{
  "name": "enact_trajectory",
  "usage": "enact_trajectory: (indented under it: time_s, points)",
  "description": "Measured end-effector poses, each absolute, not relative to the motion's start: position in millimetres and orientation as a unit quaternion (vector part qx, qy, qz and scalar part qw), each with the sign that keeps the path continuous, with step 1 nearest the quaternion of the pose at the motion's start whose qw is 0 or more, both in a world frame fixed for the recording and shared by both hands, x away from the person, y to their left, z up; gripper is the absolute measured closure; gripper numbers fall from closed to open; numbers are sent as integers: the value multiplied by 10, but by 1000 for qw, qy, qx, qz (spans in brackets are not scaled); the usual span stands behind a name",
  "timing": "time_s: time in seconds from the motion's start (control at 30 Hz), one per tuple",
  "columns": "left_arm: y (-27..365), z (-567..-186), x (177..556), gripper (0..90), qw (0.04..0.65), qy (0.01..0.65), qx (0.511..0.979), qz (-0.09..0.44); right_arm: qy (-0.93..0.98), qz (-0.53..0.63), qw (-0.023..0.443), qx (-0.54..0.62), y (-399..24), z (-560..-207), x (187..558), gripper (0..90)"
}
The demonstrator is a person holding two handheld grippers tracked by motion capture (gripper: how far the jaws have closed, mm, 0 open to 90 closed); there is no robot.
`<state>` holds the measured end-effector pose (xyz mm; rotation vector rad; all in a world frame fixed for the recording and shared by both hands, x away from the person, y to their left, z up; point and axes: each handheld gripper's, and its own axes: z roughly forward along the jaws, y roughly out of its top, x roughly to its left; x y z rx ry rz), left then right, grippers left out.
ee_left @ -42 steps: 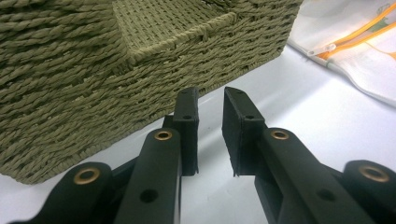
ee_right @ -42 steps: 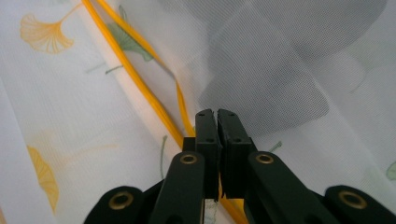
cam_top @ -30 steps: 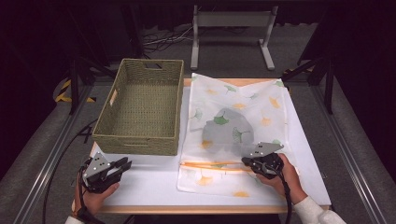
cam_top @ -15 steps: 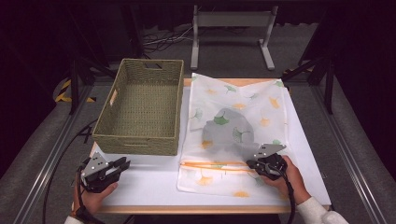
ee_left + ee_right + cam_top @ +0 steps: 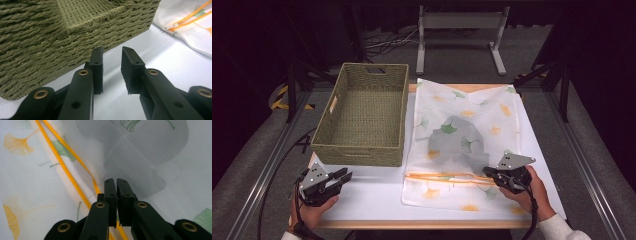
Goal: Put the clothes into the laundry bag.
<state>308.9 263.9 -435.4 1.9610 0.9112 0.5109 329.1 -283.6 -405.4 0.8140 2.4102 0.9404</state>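
The mesh laundry bag [image 5: 464, 145], white with printed ginkgo leaves, lies flat on the right half of the table [image 5: 372, 192], and a dark grey garment [image 5: 457, 142] shows through the mesh near its middle. Its orange zipper [image 5: 447, 177] runs from left to right across the near part of the bag. The right tool [image 5: 507, 176] sits at the right end of this zipper; in the right gripper view its jaws are almost together with only a thin slit between them, having just opened a little, and whether the zipper pull is between them cannot be told. The step in hand seems to be working the zipper. To do it well, the person should catch only the small pull, not the mesh, and draw it straight along the orange line while the bag stays flat. The left tool [image 5: 112, 72] rests at the near left of the table, its jaws a little apart and holding nothing, just beside the near wall of the woven basket [image 5: 362, 117]. It could press the left end of the bag so the cloth does not slide.
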Motion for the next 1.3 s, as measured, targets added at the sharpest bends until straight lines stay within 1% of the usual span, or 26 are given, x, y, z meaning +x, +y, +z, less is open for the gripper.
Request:
enact_trajectory:
  time_s: [0.2,0.23,0.27,0.3,0.33,0.4,0.57,0.63,0.67,0.73,0.9,0.97,1.03,1.1,1.17,1.3]
  points:
    - [2658,-4362,3102,641,442,380,785,210,850,355,252,297,-2958,-3935,3279,809]
    - [2664,-4364,3105,629,441,382,784,211,848,352,259,299,-2984,-3919,3277,786]
    - [2665,-4367,3107,609,440,385,783,214,846,352,268,299,-3008,-3908,3276,760]
    - [2669,-4369,3109,577,438,388,782,215,842,353,275,303,-3037,-3896,3273,753]
    - [2672,-4371,3110,565,438,389,781,216,839,357,277,305,-3077,-3884,3273,745]
    - [2676,-4373,3110,520,437,390,780,218,832,357,290,309,-3141,-3867,3267,704]
    - [2688,-4393,3110,423,431,400,777,226,820,360,305,326,-3284,-3876,3278,624]
    - [2697,-4397,3109,374,431,402,775,229,814,365,308,331,-3343,-3886,3283,576]
    - [2700,-4400,3109,374,431,404,773,230,814,365,308,331,-3343,-3886,3283,576]
    - [2715,-4407,3110,313,428,413,768,236,808,364,318,337,-3398,-3901,3289,533]
    - [2744,-4443,3119,203,428,423,763,237,796,367,321,359,-3569,-3980,3312,425]
    - [2748,-4457,3126,195,426,422,765,235,794,369,322,360,-3589,-3993,3313,415]
    - [2763,-4487,3130,149,420,418,772,231,788,373,322,369,-3662,-4039,3319,369]
    - [2795,-4505,3130,133,425,420,769,228,780,381,316,382,-3736,-4091,3328,331]
    - [2822,-4510,3129,121,435,421,764,223,774,383,323,388,-3786,-4141,3329,302]
    - [2846,-4531,3133,94,439,419,763,221,764,396,312,403,-3866,-4227,3324,246]
